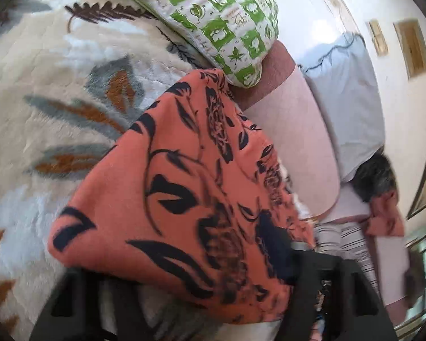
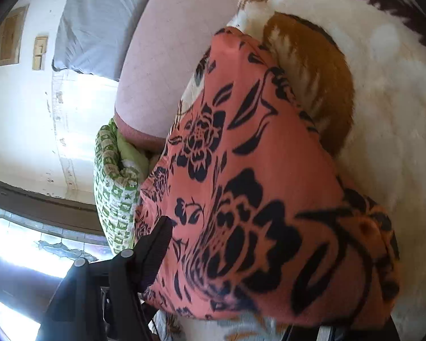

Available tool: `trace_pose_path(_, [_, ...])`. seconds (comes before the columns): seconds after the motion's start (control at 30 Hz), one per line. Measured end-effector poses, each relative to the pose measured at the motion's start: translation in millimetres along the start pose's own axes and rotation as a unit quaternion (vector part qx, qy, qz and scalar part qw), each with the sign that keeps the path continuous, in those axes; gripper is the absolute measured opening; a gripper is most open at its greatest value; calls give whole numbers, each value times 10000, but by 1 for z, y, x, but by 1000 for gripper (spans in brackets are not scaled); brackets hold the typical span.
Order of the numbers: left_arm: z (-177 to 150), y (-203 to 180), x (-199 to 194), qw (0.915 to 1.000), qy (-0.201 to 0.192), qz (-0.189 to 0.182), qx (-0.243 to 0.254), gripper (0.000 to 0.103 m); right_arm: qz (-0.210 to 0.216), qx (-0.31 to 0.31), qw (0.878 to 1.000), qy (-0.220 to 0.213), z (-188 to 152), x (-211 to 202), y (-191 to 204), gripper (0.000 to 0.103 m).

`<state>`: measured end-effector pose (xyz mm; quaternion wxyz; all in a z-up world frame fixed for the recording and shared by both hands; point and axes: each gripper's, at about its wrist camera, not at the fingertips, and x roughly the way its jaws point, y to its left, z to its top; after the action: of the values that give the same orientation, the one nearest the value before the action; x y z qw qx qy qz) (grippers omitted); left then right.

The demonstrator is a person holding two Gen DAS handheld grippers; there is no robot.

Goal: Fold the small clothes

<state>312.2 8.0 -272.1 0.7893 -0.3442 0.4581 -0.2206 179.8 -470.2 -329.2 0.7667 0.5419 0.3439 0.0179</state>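
The orange flowered garment [image 1: 184,199] lies draped over the fleecy leaf-print blanket [image 1: 42,99] on the bed, its near edge reaching right down to both claws. Beyond its far edge sit a green checked quilt [image 1: 227,22], a pink sheet [image 1: 292,130] and a grey pillow [image 1: 349,91] against the wall; open blanket stretches away to the garment's side. The left claw [image 1: 190,307] has cloth lying across both dark fingers, jaws apart, and I cannot tell whether they pinch it. The right claw [image 2: 227,312] shows one finger [image 2: 153,255] against the garment's edge, the other buried under fabric; grip unclear.
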Motion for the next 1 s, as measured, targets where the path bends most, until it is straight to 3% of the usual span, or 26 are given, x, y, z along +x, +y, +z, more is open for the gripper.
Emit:
trace_pose_path(0.03, [0,4,2,10000,7,50,-46,30,-81,-66,9999,-29,1,1,1,44])
trace_pose_path(0.07, [0,11,5,9998,1,30,-189,28,-245,-176,9995,-52,1,2,2,32])
trace_pose_path(0.13, [-1,16,4,9995,-47,-50,-299,23,-342,-186,9992,-63,1,5,-3,24])
trace_pose_path(0.47, [-24,-10,-30,10000,-85,2,5,18,-669,-1002,9909,-602,-23,-33,30,19])
trace_pose_path(0.63, [-77,-4,-65,9997,17,222,-138,18,-934,-755,9918,-434,-51,-77,18,19])
trace_pose_path(0.83, [-167,14,-121,9986,179,435,-248,18,-1221,-632,9902,-237,-103,-141,-2,19])
trace_pose_path(0.9, [-185,18,-136,9983,96,552,-178,19,-1288,-450,9906,-63,-119,-155,-14,20])
trace_pose_path(1.0, [-190,21,-153,9979,2,615,-208,27,-1362,-34,9903,279,-132,-168,-36,30])
